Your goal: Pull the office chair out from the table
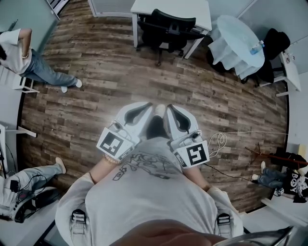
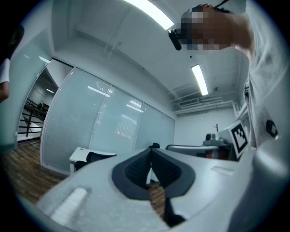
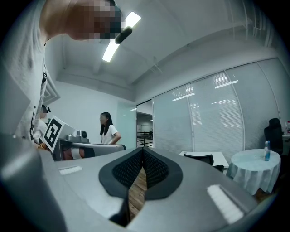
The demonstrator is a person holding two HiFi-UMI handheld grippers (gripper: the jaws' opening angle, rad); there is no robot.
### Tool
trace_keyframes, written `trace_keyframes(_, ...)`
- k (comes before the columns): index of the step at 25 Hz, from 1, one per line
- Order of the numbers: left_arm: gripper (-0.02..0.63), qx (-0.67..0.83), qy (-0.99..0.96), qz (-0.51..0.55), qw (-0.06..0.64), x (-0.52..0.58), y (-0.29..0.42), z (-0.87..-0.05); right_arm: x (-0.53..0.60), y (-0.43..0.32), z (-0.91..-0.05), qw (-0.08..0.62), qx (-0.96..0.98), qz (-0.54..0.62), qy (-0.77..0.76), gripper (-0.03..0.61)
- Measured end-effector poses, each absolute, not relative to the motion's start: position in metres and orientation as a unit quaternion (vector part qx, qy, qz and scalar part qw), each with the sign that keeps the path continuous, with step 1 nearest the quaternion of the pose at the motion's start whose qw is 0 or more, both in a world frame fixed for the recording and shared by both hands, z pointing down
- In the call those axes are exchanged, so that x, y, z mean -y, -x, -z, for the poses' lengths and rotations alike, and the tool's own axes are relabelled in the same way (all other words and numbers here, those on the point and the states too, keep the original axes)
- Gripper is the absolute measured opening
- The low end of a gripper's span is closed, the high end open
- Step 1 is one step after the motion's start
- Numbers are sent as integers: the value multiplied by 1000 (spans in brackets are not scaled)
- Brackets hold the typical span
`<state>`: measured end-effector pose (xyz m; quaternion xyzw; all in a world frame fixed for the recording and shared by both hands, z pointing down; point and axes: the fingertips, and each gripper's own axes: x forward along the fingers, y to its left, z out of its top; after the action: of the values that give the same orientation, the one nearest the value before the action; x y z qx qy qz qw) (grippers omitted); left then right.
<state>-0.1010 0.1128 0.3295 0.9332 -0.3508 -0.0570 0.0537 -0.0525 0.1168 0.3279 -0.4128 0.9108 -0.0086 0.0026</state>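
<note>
Both claws (image 1: 147,109) (image 1: 169,111) level, closed, empty.

Head overhead; all 3 perhaps share chair (image 1: 166,29)

Bright ceiling strip lights (image 2: 152,11) glare overhead; fisheye edges curve and darken, with near surfaces blurred.

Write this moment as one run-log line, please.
left gripper: shut, empty | right gripper: shut, empty | chair: at table, untouched | both grippers far from chair
</note>
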Motion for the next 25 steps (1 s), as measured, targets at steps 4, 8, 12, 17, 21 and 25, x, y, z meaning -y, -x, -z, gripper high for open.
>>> trace_keyframes(4, 5, 350, -934, 53, 57, -85, 92, -334, -89, 43, -332, 0, -910, 10, 415, 6)
trace_keyframes(8, 5, 350, -934, 50, 56, -55, 80, -337, -60, 31, -335, -4, -909, 11, 416, 6)
trace_keyframes(12, 5, 354, -932, 48, 57, -22, 67, -339, -30, 16, -338, -7, -910, 12, 415, 6)
trace_keyframes(17, 5, 357, -931, 43, 57, 17, 48, -344, 8, -5, -343, -9, -910, 13, 415, 6)
trace_keyframes(21, 5, 358, -931, 35, 57, 48, 32, -343, 38, -21, -342, -12, -910, 16, 413, 6)
trace_keyframes(25, 5, 363, -930, 31, 55, 80, 17, -343, 70, -35, -342, -13, -913, 19, 408, 6)
